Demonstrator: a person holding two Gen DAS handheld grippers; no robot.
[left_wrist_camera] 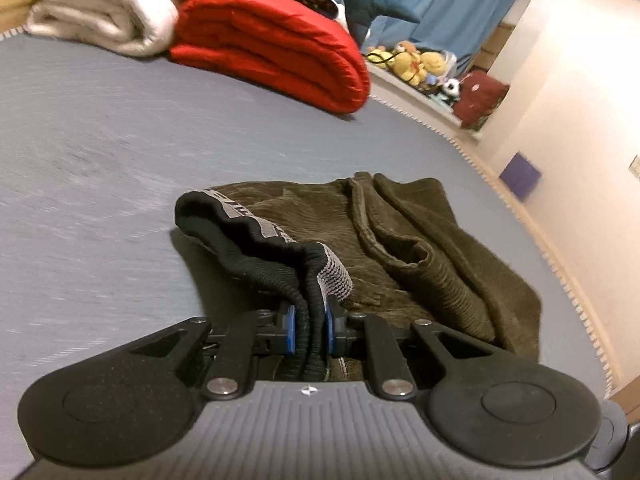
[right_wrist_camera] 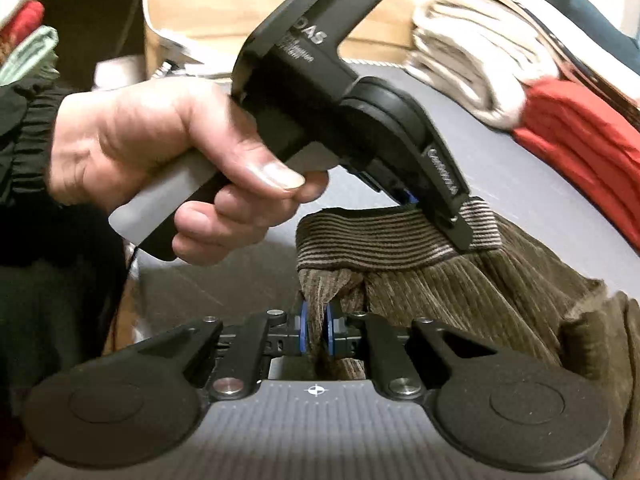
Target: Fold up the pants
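Corduroy pants being gripped at waistband by left hand-held gripper; right hand-held gripper pinching corduroy below. Step: lifting for fold. Next, likely: carrying waistband over legs, laying flat on bed.

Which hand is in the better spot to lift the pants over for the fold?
Probably the left. The left gripper has its jaws shut right on the thick waistband, a firm edge. The right gripper only pinches bunched pants fabric just below it.
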